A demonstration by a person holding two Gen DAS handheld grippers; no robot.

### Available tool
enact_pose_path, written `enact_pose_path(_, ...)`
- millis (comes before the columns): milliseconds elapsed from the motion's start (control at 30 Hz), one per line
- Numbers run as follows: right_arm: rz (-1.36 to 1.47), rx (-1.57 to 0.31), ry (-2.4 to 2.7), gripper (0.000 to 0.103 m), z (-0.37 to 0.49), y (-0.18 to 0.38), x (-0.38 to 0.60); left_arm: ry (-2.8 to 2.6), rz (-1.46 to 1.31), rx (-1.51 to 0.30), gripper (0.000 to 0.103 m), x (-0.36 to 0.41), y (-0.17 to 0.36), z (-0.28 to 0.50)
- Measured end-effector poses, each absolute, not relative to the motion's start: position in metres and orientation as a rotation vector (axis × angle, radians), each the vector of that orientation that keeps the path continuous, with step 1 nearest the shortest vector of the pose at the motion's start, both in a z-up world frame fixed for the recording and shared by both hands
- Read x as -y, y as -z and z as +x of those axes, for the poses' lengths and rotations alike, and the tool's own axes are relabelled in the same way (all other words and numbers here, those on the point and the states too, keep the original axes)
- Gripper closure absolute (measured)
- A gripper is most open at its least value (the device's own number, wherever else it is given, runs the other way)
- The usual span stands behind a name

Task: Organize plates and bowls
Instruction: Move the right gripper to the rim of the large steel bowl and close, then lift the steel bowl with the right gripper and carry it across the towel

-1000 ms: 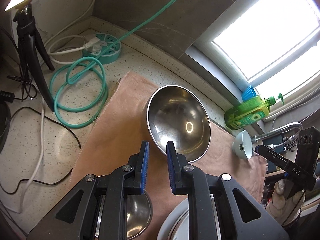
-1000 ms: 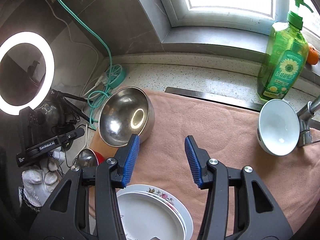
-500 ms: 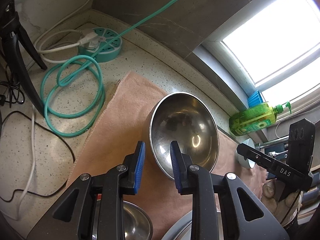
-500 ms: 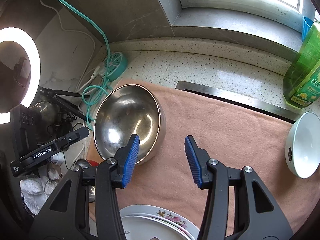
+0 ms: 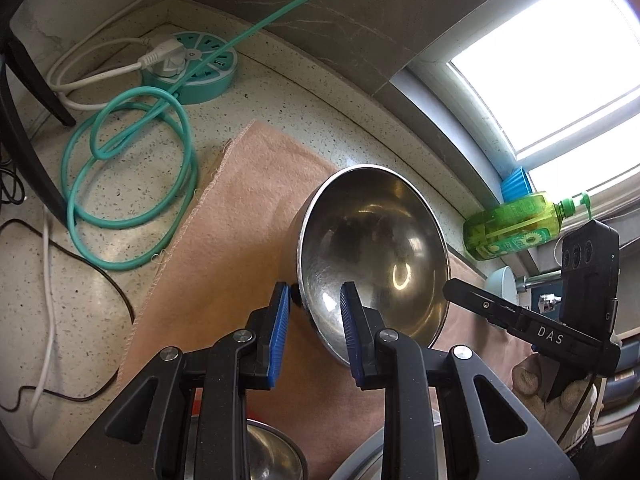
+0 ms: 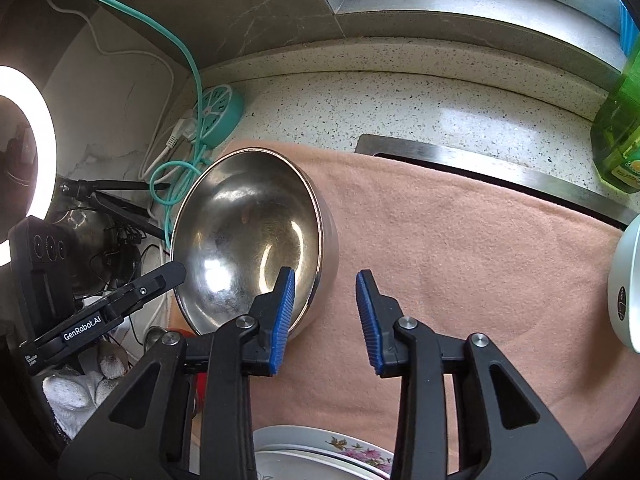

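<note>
A large steel bowl [image 5: 372, 256] sits on a pink cloth [image 5: 240, 216]; it also shows in the right wrist view [image 6: 248, 240]. My left gripper [image 5: 314, 332] is open, its jaws straddling the bowl's near left rim. My right gripper [image 6: 326, 316] is open, its left finger inside the bowl's near right rim. A small steel bowl [image 5: 272, 456] lies below my left gripper. A flowered plate stack [image 6: 320, 456] lies below my right gripper. A white bowl [image 6: 626, 292] sits at the cloth's right edge.
A teal power strip [image 5: 192, 68] with coiled teal cable [image 5: 132, 184] lies on the speckled counter at the left. A green soap bottle [image 5: 516, 232] stands by the window sill. A ring light [image 6: 24, 152] and tripod stand at far left. A sink edge [image 6: 480, 172] runs behind the cloth.
Both grippers have moved forward to the large steel bowl. The left gripper has opened wider and now straddles the rim. The right gripper's left finger has entered the bowl.
</note>
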State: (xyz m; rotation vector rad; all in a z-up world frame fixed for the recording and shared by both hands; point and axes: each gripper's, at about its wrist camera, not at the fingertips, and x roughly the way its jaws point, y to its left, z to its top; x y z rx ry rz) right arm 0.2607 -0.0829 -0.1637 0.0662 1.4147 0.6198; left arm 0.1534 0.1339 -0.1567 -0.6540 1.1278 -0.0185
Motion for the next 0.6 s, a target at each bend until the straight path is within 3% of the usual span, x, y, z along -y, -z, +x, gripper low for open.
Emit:
enact_pose_path(167, 0.07, -1.429, -0.615, 0.084, 0.2596, 0.1713, 0.0799, 0.019, -0.63, -1.134, 0.079, -0.1316, 0.1603, 0.1564)
enact_pose_path(300, 0.066, -1.433, -0.622, 0.088, 0.2583, 0.1735, 0.0769, 0.023, -0.613, -1.133, 0.079, -0.1302, 0.1604, 0.1571)
enact_pose_path(600, 0.041, -1.418, -0.607, 0.089, 0.254, 0.1683, 0.0742, 0.028, -0.603, -1.143, 0.079, -0.1293, 0.16, 0.1574)
